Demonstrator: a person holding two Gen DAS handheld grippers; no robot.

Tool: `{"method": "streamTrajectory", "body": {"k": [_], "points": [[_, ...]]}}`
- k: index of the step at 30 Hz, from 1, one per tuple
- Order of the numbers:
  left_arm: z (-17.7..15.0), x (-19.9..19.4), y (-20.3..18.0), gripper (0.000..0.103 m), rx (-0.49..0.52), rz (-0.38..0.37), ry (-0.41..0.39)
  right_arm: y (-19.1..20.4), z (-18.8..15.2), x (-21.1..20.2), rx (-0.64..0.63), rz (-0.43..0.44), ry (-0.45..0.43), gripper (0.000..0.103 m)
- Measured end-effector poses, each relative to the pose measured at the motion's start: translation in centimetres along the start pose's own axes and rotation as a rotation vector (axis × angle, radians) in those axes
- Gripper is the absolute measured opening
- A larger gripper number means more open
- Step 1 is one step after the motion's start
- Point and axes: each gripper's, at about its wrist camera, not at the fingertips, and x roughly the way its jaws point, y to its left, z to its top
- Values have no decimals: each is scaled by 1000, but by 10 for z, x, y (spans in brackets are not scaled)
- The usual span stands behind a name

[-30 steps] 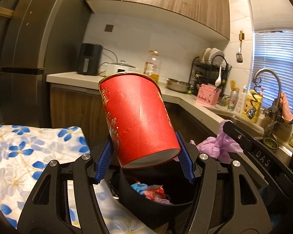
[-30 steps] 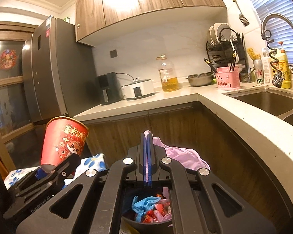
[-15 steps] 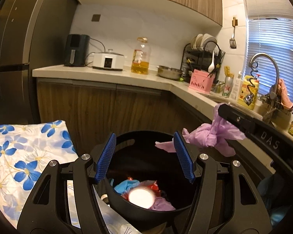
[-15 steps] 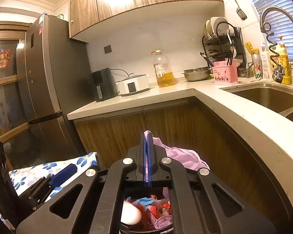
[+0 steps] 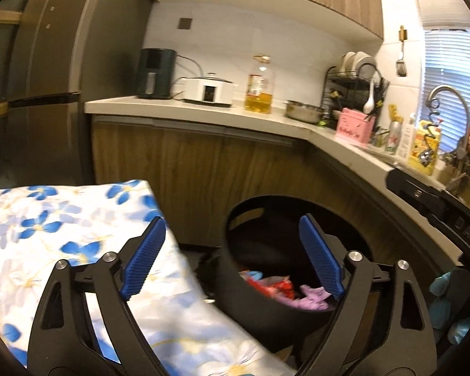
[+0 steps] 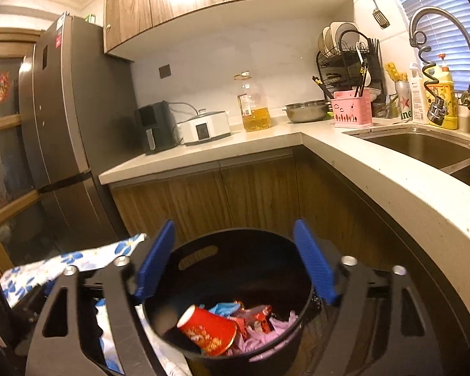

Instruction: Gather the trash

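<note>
Trash fills the bottom of the black bin [image 5: 266,300] in the left wrist view: red wrappers [image 5: 275,285] and a purple scrap [image 5: 311,296]. The left tongs [image 5: 232,257] are spread and empty, straddling the bin's near rim and the flowered cloth [image 5: 62,219].

In the right wrist view the right tongs [image 6: 235,260] are likewise released, holding nothing, above the bin [image 6: 235,250]. The red paper cup [image 6: 208,332] lies on its side on the heap, long axis slanting, mouth toward the lower right, base toward the upper left. It looks light and easily crushed; a gentle pinch across the wall near the rim would probably suit it.
</note>
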Motion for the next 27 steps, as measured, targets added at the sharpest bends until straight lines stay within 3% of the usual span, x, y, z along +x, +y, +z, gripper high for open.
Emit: {"method": "streamTrajectory", "body": {"k": [7,17,27], "points": [[-4,-29,21,93,-1,82,10,17,-14,-13,-37,-30,48,96],[-17,-83,40,95,-1,124,-6,56,-36,-56,-144,-94,50,97],[-37,-144,50,97,20,137,-12,78,-54,-113,-129,-81,59,97]]}}
